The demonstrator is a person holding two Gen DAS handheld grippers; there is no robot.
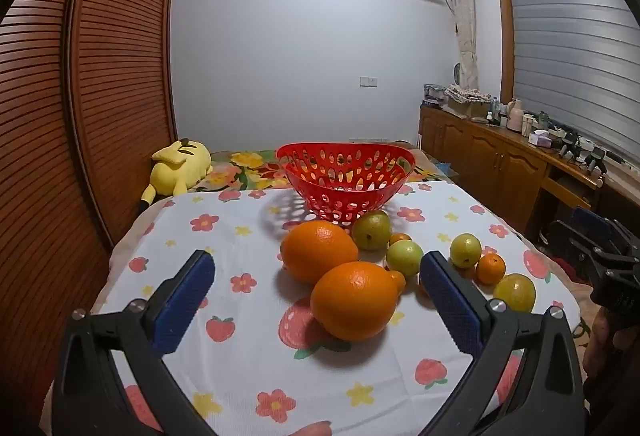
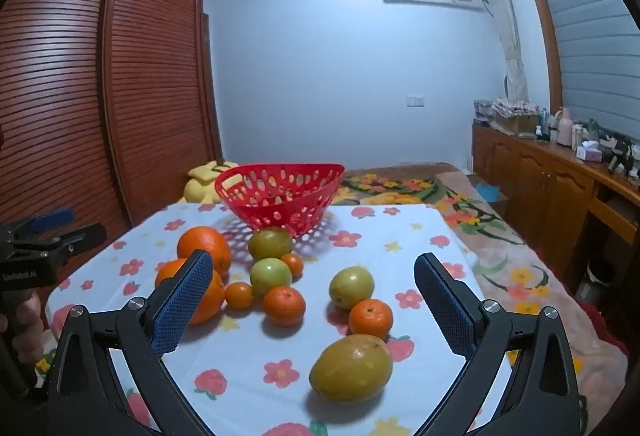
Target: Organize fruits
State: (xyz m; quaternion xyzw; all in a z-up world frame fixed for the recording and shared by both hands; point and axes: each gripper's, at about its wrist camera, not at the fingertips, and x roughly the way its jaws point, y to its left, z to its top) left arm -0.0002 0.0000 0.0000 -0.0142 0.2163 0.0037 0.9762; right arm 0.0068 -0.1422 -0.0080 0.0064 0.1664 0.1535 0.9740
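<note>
Blue ribbed pads stand wide apart on both my claws, with nothing between them: my left gripper hangs over the near edge of the flowered tablecloth, my right gripper beside it, both tipped a little downward.

Nearest my right claw lies a yellow-green oval fruit, dull-skinned with a few brown flecks, resting on its side. Just past it sit a small tangerine and a round green fruit, close together. Nearest my left claw is a large orange, glossy and pebbled, slightly egg-shaped, with a second large orange touching it from behind. More small green and orange fruits are scattered between these two groups.

Farther back, past all the fruit, stands the red perforated basket. I see no fruit in it, so I judge the sorting has not begun and I am at the first reach.

Next I would lower one claw around the closest fruit, so the pads come to either side of its middle, and close gently. The big orange looks nearly as wide as my opening, so I must centre it well; round fruit may roll off the cloth if nudged.
</note>
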